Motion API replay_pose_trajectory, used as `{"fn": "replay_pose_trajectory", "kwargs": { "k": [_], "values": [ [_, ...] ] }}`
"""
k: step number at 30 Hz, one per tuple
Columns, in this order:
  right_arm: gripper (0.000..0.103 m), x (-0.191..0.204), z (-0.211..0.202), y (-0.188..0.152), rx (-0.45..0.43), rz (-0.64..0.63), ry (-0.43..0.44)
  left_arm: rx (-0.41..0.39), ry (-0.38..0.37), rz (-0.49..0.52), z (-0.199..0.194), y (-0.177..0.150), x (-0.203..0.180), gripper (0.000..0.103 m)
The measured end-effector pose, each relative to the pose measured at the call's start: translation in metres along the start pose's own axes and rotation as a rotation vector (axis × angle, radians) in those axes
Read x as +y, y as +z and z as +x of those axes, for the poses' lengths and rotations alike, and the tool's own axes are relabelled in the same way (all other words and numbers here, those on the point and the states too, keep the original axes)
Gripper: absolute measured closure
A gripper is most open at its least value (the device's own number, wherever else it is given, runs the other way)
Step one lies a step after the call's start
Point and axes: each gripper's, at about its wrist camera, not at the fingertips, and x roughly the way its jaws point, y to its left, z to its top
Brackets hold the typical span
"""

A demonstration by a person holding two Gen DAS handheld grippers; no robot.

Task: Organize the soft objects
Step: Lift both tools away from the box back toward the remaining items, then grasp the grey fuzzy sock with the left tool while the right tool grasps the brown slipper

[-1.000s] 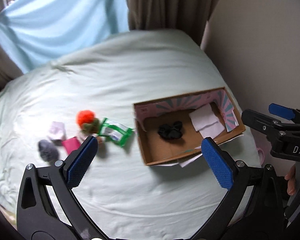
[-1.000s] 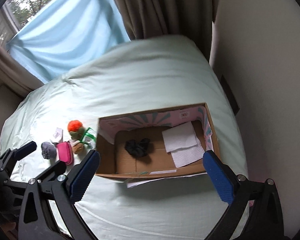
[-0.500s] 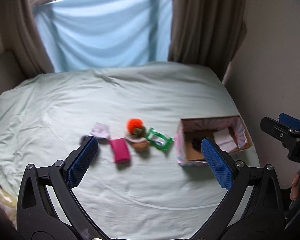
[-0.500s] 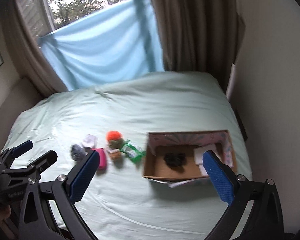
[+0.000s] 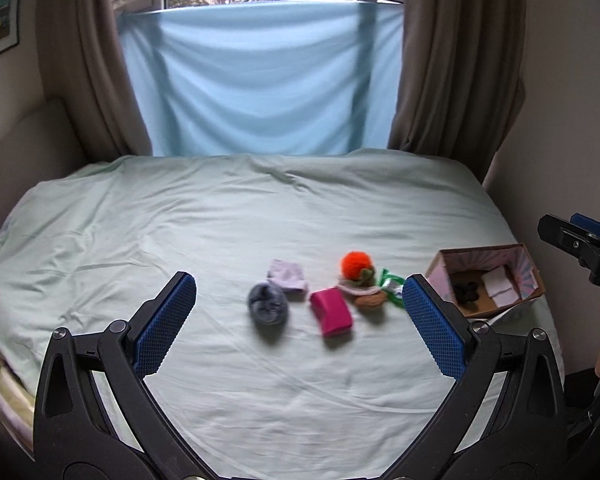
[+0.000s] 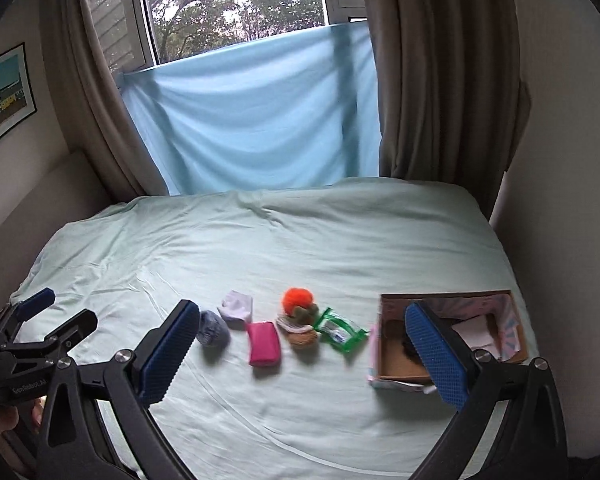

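Observation:
Several soft items lie in a row on the pale green bed: a grey sock ball (image 5: pixel 268 309) (image 6: pixel 213 328), a lilac cloth (image 5: pixel 287 275) (image 6: pixel 237 306), a pink pouch (image 5: pixel 332 316) (image 6: pixel 263 343), an orange pompom plush (image 5: pixel 358 270) (image 6: pixel 299 312) and a green wipes pack (image 5: pixel 392 286) (image 6: pixel 340 330). A cardboard box (image 5: pixel 536 290) (image 6: pixel 396 370) at the right holds a black item (image 5: pixel 466 294) and white cloths (image 5: pixel 500 288). My left gripper (image 5: pixel 300 330) and right gripper (image 6: pixel 300 356) are both open and empty, held above the bed short of the items.
The bed (image 5: pixel 260 216) fills the room up to a wall on the right. A blue sheet (image 5: pixel 260 80) hangs over the window between brown curtains (image 5: pixel 456 60). The right gripper shows at the right edge of the left wrist view (image 5: pixel 580 244).
Both cameras have tilted up and pulled back from the box; the row of items now sits between the jaws and the window has come into view. Both grippers stay open.

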Motion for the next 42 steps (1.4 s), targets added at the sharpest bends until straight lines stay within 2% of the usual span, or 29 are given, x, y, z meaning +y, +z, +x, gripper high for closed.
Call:
{"fn": "replay_pose_trajectory", "kwargs": {
  "k": [9, 15, 19, 27, 31, 37, 39, 42],
  "values": [
    [0.001, 0.042, 0.054, -0.015, 0.047, 0.065, -0.011, 0.06, -0.068, 0.057, 0.057, -0.015, 0.063, 0.0],
    [0.001, 0.056, 0.102, -0.034, 0.114, 0.132, -0.023, 0.137, -0.105, 0.086, 0.117, -0.031, 0.079, 0.0],
    [0.001, 0.065, 0.133, -0.046, 0.147, 0.124, -0.041, 0.177, -0.121, 0.099, 0.155, -0.042, 0.079, 0.0],
    [0.001, 0.052, 0.209, -0.063, 0.232, 0.119, -0.053, 0.27, -0.13, 0.122, 0.237, -0.066, 0.073, 0.0],
    [0.003, 0.04, 0.257, -0.077, 0.306, 0.114, -0.065, 0.341, -0.124, 0.129, 0.282, -0.077, 0.07, 0.001],
    [0.009, 0.023, 0.323, -0.096, 0.41, 0.121, -0.076, 0.421, -0.12, 0.134, 0.336, -0.093, 0.065, 0.001],
    [0.015, 0.018, 0.339, -0.101, 0.448, 0.119, -0.089, 0.448, -0.124, 0.133, 0.351, -0.098, 0.063, 0.002],
    [0.02, 0.009, 0.366, -0.11, 0.507, 0.101, -0.104, 0.499, -0.123, 0.122, 0.375, -0.105, 0.061, 0.007]
  ]
}}
